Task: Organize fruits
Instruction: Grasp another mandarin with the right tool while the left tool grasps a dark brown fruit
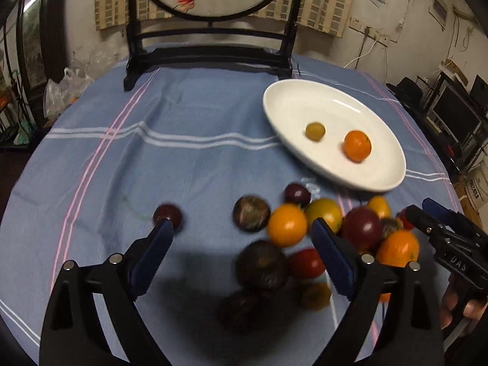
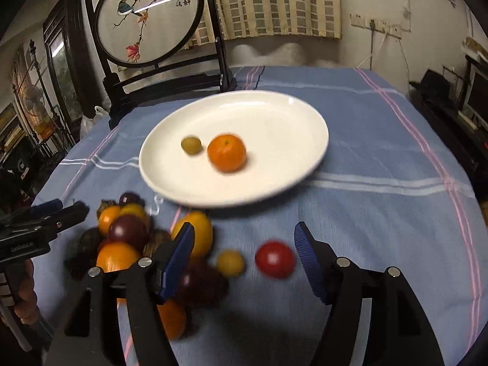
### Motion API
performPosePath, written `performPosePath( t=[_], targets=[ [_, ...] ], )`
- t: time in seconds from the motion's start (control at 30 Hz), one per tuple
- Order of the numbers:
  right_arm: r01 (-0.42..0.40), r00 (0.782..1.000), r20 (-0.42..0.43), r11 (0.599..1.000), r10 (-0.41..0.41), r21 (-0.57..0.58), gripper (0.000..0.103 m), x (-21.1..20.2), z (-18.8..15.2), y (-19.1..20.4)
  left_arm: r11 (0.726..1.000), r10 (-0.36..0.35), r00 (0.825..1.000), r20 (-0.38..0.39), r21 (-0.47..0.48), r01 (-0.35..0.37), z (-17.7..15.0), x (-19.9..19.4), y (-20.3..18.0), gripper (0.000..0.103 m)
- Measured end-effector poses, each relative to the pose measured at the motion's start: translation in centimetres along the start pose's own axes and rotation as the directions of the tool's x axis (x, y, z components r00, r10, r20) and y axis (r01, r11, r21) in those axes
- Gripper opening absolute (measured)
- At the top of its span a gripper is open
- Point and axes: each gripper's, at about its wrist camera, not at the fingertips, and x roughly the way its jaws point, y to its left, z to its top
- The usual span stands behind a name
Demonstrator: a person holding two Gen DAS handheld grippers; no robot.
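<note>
i'm looking across a round tabletop (image 1: 189,164) covered in a blue cloth with white and pink stripes, in a dim, cluttered room. a dark wooden stand with a round painted panel (image 2: 146,18) sits at the far edge, in front of a checked curtain (image 2: 274,3).

a white plate (image 2: 274,116) lies on the cloth beyond the fruit pile. on it i see an orange (image 2: 226,152) and, just beside it, a small greenish-yellow fruit (image 2: 191,144); the two sit apart from each other by a small gap.

the rest of the fruit (image 1: 305,228) is heaped on the cloth near the plate's closest rim: orange, yellow, red and dark purple pieces, most touching one another. one dark round fruit (image 1: 167,215) lies off to the left of the heap, just behind the left finger in my left view. a red fruit (image 2: 275,258) and a small yellow one (image 2: 230,263) lie on the cloth between the fingers in my right view.

my left hand-held gripper (image 1: 242,231) stands wide above the heap, its blue pads pressing on nothing. my right hand-held gripper (image 2: 244,238) is also spread, with nothing gripped. the picture is blurred.
</note>
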Motion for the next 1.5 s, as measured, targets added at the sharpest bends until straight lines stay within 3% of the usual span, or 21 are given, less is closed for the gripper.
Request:
performPosePath(
  t=[0.2,0.3,0.67,0.73,0.8,0.83,0.9,0.97,1.07,1.17,1.33,1.5],
  targets=[
    [-0.034,0.999,-0.018,0.999,0.034,0.014,0.076,-2.4,-3.2,0.5,1.000,0.005,0.999,-0.051,-0.007,-0.006,-3.0,-0.6,1.4,0.090],
    [-0.053,0.998,-0.026,0.998,0.053,-0.018,0.085,-3.1,-4.2,1.5,1.000,0.009,0.998,-0.069,0.006,-0.009,-4.0,-0.5,1.4,0.090],
    [-0.030,0.990,-0.139,0.987,0.007,-0.161,0.085,-1.1,-5.2,5.7,0.996,0.042,0.993,-0.111,0.077,-0.034,-5.4,1.3,0.0,0.090],
    [-0.041,0.985,-0.174,0.982,0.009,-0.186,0.082,-0.3,-5.2,6.7,0.995,0.053,0.993,-0.107,0.088,-0.044,-5.5,1.4,-0.2,0.090],
    [-0.045,0.983,-0.184,0.976,0.005,-0.214,0.061,0.3,-5.3,7.6,0.995,0.056,0.993,-0.107,0.092,-0.046,-5.5,1.3,-0.3,0.090],
    [-0.049,0.982,-0.188,0.975,0.008,-0.215,0.060,0.5,-5.3,7.9,0.995,0.057,0.993,-0.107,0.093,-0.047,-5.5,1.3,-0.4,0.089],
    [-0.048,0.985,-0.172,0.978,0.012,-0.205,0.050,0.4,-5.2,7.8,0.994,0.061,0.993,-0.102,0.099,-0.051,-5.4,1.3,-0.5,0.084],
    [-0.099,0.983,-0.168,0.983,0.072,-0.154,0.045,0.1,-5.1,6.9,0.993,0.065,0.993,-0.095,0.107,-0.054,-5.4,1.2,-0.7,0.073],
    [-0.185,0.970,-0.169,0.981,0.173,-0.058,0.045,0.0,-5.0,5.2,0.991,0.062,0.994,-0.088,0.124,-0.051,-5.2,1.1,-1.3,0.057],
    [-0.222,0.963,-0.158,0.975,0.218,-0.006,0.045,-0.2,-5.1,4.2,0.987,0.063,0.994,-0.089,0.156,-0.049,-5.2,0.9,-2.4,0.038],
    [-0.235,0.963,-0.136,0.972,0.232,-0.012,0.045,-1.0,-5.2,4.0,0.980,0.063,0.993,-0.101,0.195,-0.042,-5.1,0.4,-3.5,0.038],
    [-0.272,0.954,-0.115,0.961,0.276,0.050,0.045,-1.3,-4.7,2.4,0.985,0.028,0.999,-0.038,0.173,-0.021,-3.8,-1.9,-4.3,0.038]
  ],
)
